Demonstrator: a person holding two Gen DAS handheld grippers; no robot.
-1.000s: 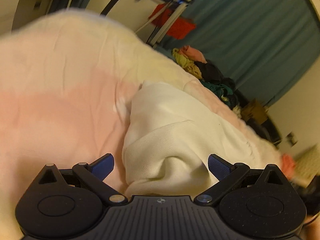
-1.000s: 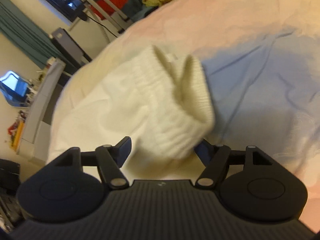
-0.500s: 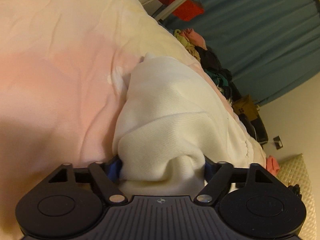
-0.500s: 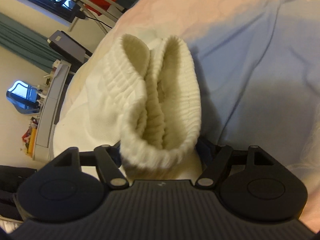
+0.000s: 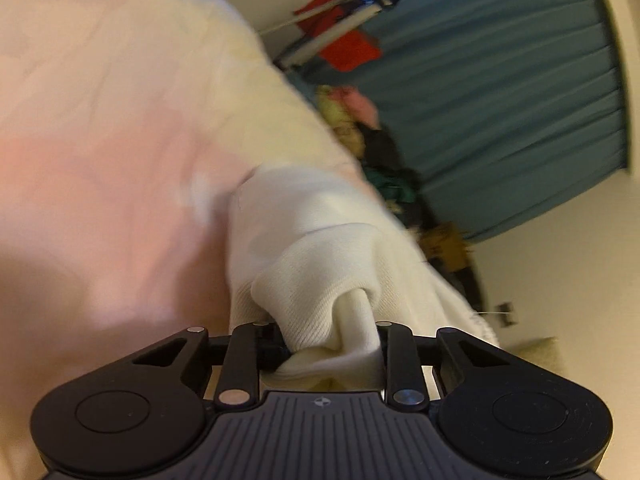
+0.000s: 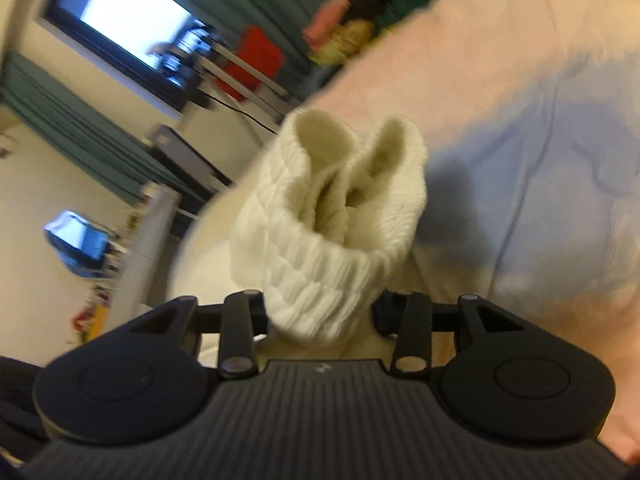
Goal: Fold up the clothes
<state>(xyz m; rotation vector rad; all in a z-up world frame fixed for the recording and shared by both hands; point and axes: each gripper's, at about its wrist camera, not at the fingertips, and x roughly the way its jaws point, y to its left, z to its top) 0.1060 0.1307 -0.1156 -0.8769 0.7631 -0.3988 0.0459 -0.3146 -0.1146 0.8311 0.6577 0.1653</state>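
Observation:
A cream knit garment (image 5: 316,248) lies on the pastel bed cover (image 5: 100,152). My left gripper (image 5: 330,350) is shut on a bunched fold of its smooth fabric, and the cloth hides the fingertips. In the right wrist view the garment's ribbed cuff (image 6: 340,216) stands up in a doubled loop, with my right gripper (image 6: 320,320) shut on its base. More cream fabric trails away below and left of the cuff. Both views are blurred by motion.
A heap of mixed clothes (image 5: 360,120) sits at the bed's far edge in front of a teal curtain (image 5: 520,80). A drying rack with a red item (image 5: 344,48) stands beyond. A window (image 6: 132,28) and a shelf unit (image 6: 148,236) lie left of the bed.
Both grippers have gone from open around the cloth to shut on it. The garment's ends are now lifted off the bed cover and both cameras have tilted upward.

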